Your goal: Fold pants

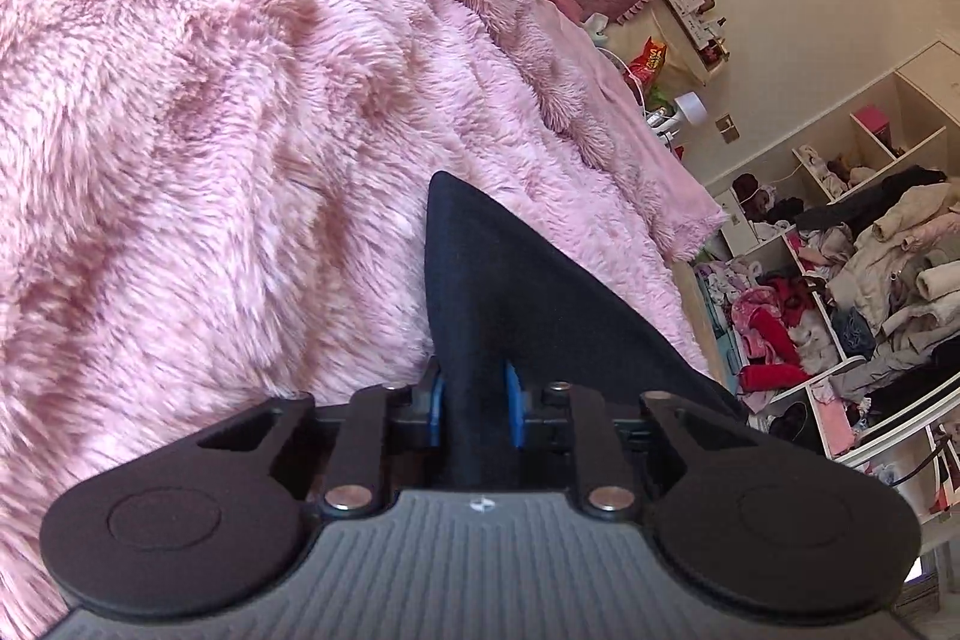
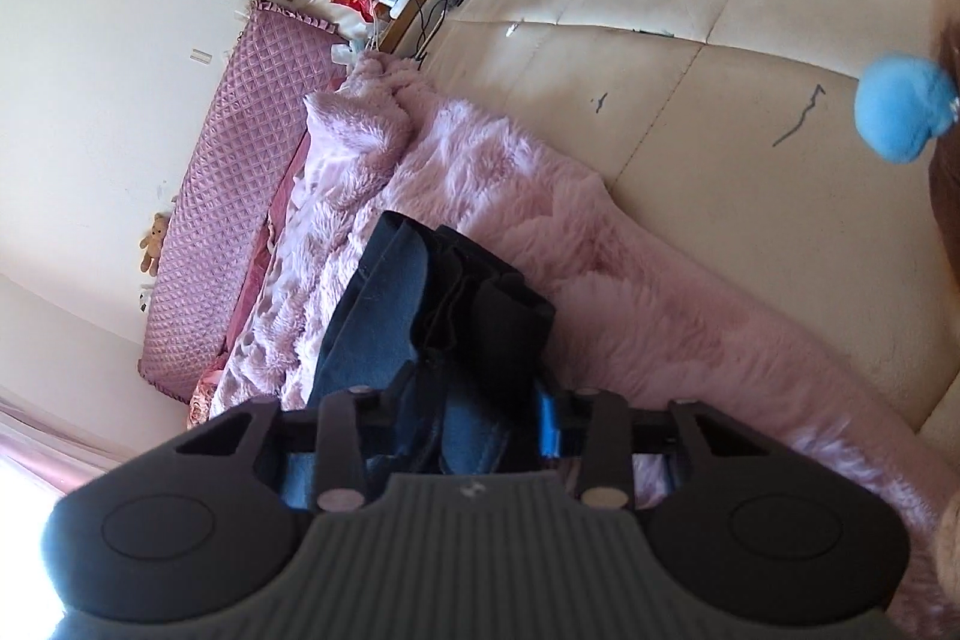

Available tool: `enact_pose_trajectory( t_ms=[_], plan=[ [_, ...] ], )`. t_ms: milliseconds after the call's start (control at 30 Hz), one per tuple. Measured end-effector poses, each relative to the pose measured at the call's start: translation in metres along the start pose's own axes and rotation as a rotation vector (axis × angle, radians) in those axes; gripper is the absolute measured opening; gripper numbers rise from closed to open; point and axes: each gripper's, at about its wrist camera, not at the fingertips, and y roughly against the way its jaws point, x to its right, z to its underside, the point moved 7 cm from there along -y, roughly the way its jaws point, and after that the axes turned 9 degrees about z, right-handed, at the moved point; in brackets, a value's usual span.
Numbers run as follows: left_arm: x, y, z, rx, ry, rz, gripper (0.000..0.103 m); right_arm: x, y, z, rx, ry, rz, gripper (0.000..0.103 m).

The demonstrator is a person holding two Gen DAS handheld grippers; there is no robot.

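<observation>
Pink blanket (image 1: 210,130) under dark pants (image 1: 492,280), both hand-held grippers clamped.

Open pink blanket (image 1: 210,130) lies left; a cream headboard (image 2: 720,70) walls the right.

- The left tool (image 1: 474,400) has a grey ribbed body with a small white mark at the centre of its front edge.
- Beside that mark, two black rounded lobes each carry a shallow circular recess.
- Black link bars pivot on silver rivets either side of the mark.
- Blue pads (image 1: 513,403) line the fingers.
- The right tool (image 2: 480,424) matches: grey ribs, black lobes, silver rivets, a blue pad (image 2: 548,424).
</observation>
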Motion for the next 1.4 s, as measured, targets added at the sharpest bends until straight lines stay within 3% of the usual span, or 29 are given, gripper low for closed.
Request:
enact_pose_trajectory(
  t_ms=[100,333,467,633,867,1100,1200,1267,1333,1400],
  plan=[
    [0.018,0.007,-0.006,0.019,-0.045,-0.004,0.012,-0.018,0.014,-0.005,0.035,0.07,-0.021,0.021],
    [0.078,0.039,-0.027,0.061,-0.153,-0.044,0.01,-0.097,0.055,-0.01,0.084,0.274,-0.001,0.017],
    [0.1,0.087,-0.038,0.059,-0.208,-0.08,0.01,-0.134,0.09,0.005,0.081,0.309,-0.018,0.017],
    [0.106,0.167,-0.034,0.03,-0.237,-0.136,0.01,-0.151,0.146,0.051,0.052,0.298,-0.057,0.017],
    [0.076,0.249,0.015,-0.045,-0.233,-0.21,0.01,-0.126,0.223,0.157,0.007,0.276,-0.108,0.017],
    [0.014,0.275,0.074,-0.122,-0.206,-0.308,0.01,-0.053,0.256,0.246,-0.057,0.237,-0.055,0.017],
    [-0.01,0.273,0.089,-0.128,-0.158,-0.348,0.013,-0.025,0.255,0.261,-0.069,0.204,-0.01,0.017],
    [-0.02,0.271,0.095,-0.133,-0.157,-0.419,0.026,-0.012,0.252,0.265,-0.076,0.18,0.014,0.017],
    [-0.022,0.273,0.098,-0.149,-0.21,-0.537,0.031,-0.005,0.249,0.265,-0.071,0.188,0.04,0.016],
    [-0.011,0.276,0.1,-0.145,-0.278,-0.597,0.04,-0.001,0.244,0.265,-0.067,0.193,0.061,0.016]
  ],
)
